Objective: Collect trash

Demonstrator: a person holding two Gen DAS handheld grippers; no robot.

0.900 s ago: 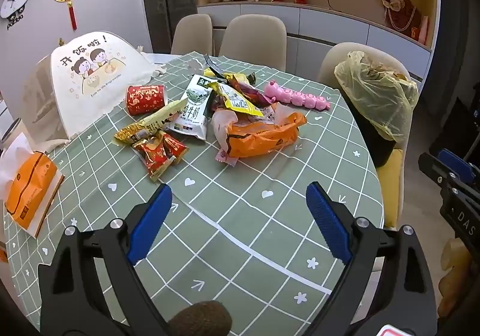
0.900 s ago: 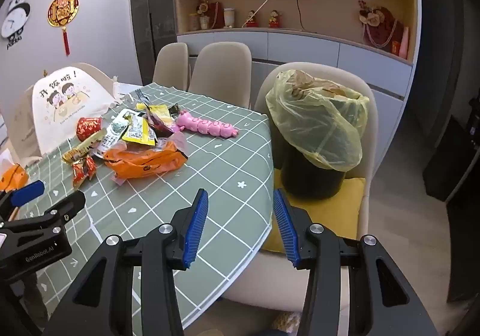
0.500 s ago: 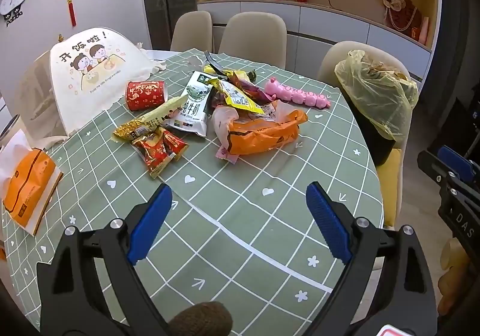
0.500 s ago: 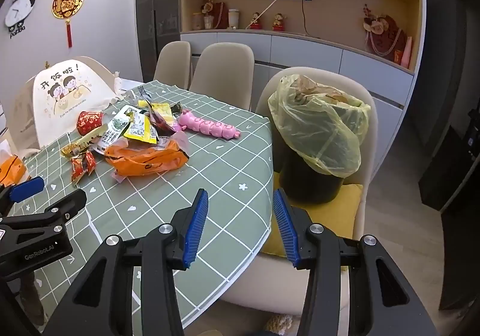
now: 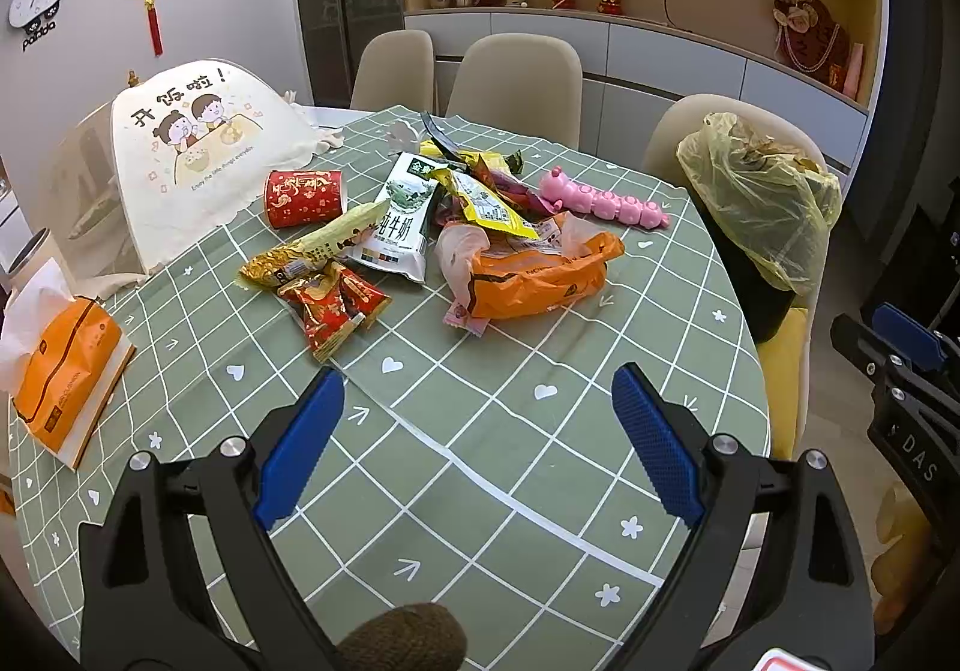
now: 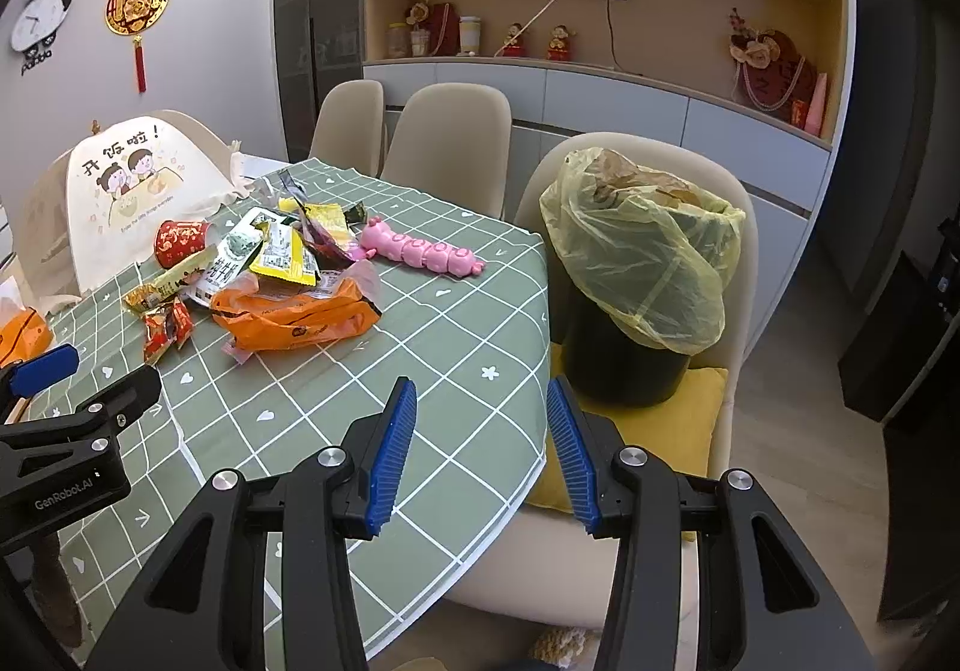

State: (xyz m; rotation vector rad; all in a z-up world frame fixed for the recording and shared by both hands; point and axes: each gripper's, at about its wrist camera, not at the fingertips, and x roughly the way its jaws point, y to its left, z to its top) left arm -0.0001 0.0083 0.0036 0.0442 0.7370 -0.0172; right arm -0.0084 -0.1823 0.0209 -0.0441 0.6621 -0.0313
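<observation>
Near tabletop [image 5: 480, 467]: bare cloth, free passage.
Middle: wrapper pile [image 5: 444, 239] blocked the way.
Left edge: tissue pack [image 5: 63, 365].
Right: lined bin [image 6: 636, 275] on chair.

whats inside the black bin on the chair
The black bin holds a thin yellow plastic liner bag draped over its rim, with crumpled brownish trash near the top; anything deeper is hidden.

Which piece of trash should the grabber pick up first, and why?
Probably move the left gripper forward to the red snack wrappers: it is open and empty, and they lie nearest it at the pile's edge. The bin waits on the chair.
</observation>
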